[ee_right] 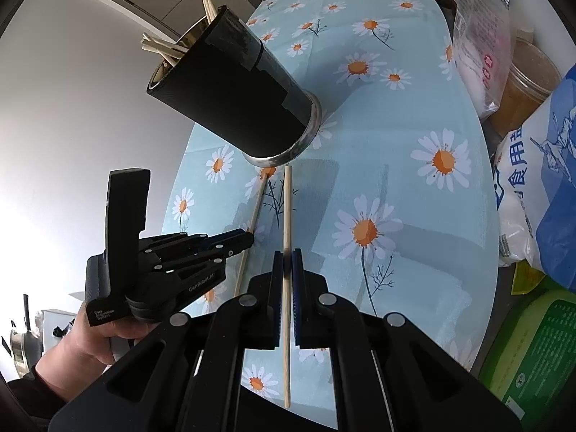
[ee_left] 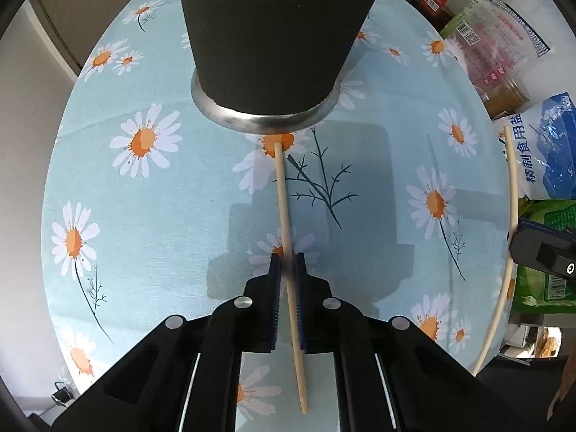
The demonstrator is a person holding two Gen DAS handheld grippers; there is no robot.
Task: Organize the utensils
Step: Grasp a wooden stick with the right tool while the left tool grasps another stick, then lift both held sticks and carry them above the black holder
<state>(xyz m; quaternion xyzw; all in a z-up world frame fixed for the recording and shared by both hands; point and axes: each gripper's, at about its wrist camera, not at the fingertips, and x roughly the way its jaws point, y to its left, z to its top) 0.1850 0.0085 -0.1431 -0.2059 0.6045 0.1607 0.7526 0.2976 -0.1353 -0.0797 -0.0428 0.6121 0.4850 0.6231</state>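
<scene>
The left gripper clamps one chopstick between its blue pads, the stick running lengthwise along the fingers and past them toward the holder. Its far tip lies just short of the holder's metal base, over the daisy cloth. The right gripper likewise pinches a second chopstick, long axis pointing straight ahead at the holder, where more chopsticks stand.
</scene>
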